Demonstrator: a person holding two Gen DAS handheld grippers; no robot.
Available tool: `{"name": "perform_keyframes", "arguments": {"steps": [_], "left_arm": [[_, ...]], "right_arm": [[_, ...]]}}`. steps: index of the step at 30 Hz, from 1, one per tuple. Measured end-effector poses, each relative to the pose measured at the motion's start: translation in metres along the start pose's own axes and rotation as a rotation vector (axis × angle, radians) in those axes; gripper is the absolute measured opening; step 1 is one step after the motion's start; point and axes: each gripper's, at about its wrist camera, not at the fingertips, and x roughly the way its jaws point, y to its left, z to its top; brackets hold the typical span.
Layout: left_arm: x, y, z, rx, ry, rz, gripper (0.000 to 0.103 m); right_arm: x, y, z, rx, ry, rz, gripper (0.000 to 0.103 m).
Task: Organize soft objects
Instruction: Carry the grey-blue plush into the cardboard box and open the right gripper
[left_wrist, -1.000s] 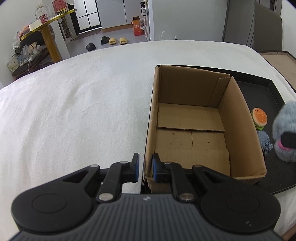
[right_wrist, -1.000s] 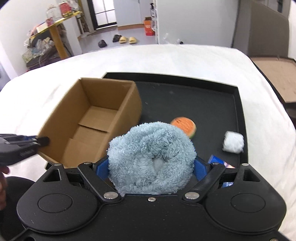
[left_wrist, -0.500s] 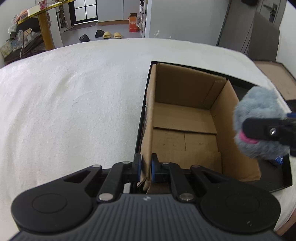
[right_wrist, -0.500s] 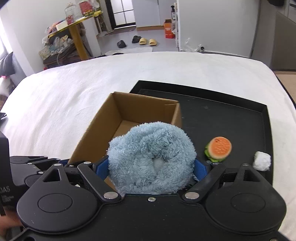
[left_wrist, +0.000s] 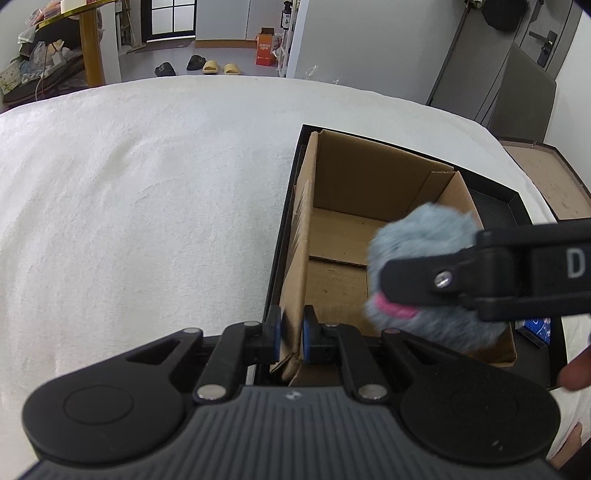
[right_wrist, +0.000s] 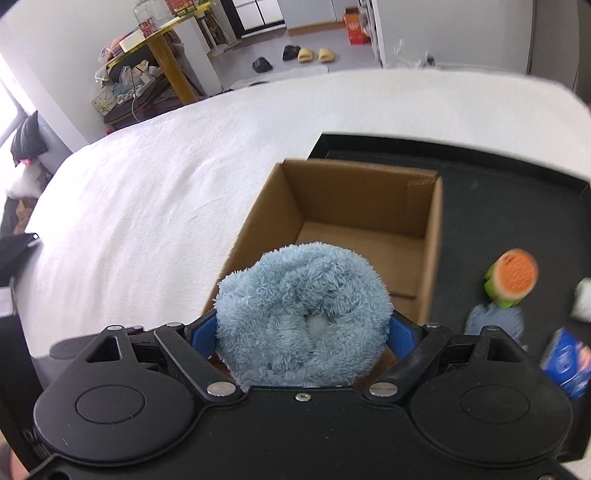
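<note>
the left hand-held gripper (left_wrist: 290, 334) is clenched on the near wall of the open brown cardboard box (left_wrist: 354, 192), and it pinches the thin board at a corner that is already a little crushed. the box stands in the left end of the flat black tray (right_wrist: 517, 192), which lies on a white, cloth-covered bed (left_wrist: 147, 192).

the right hand-held gripper (right_wrist: 303, 332) is grasping the fluffy light blue plush toy (right_wrist: 303, 314) between its blue pads. its jaws are opening at this moment, but the pads seem to touch the fur on both sides. in the left wrist view the toy hangs over the near right part of the box, close to the right wall.

the main risk, i think, is the place of the release. the toy is wide and near the edge, so it can catch on the wall and roll out onto the tray. the long fur can also cling to one pad, and then the toy falls to one side. if the gripper pushes against the wall, the light box can tip or slide, and the pinched corner can fold more.

the round orange and green burger-shaped toy (right_wrist: 511, 277), a small blue cloth piece (right_wrist: 495, 321) and a blue packet (right_wrist: 565, 358) wait on the tray, outside the box.
</note>
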Motion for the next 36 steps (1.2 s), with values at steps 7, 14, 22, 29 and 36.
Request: {"name": "perform_keyframes", "arguments": {"steps": [7, 14, 22, 29, 36], "left_arm": [[0.002, 0.0, 0.0, -0.001, 0.006, 0.0, 0.011], [0.002, -0.002, 0.001, 0.009, 0.005, 0.01, 0.012], [-0.013, -0.013, 0.002, 0.048, -0.041, 0.057, 0.031], [-0.023, -0.025, 0.001, 0.082, -0.063, 0.063, 0.052], [-0.029, -0.038, -0.004, 0.119, -0.076, 0.086, 0.07]], "right_arm": [[0.016, -0.008, -0.006, 0.154, 0.075, 0.1, 0.099], [0.01, -0.014, -0.009, 0.173, 0.065, 0.091, 0.1], [-0.019, -0.026, -0.012, 0.141, 0.022, 0.07, 0.1], [-0.046, -0.05, -0.019, 0.125, -0.034, 0.025, 0.1], [-0.053, -0.074, -0.036, 0.138, -0.048, -0.001, 0.098]]}}
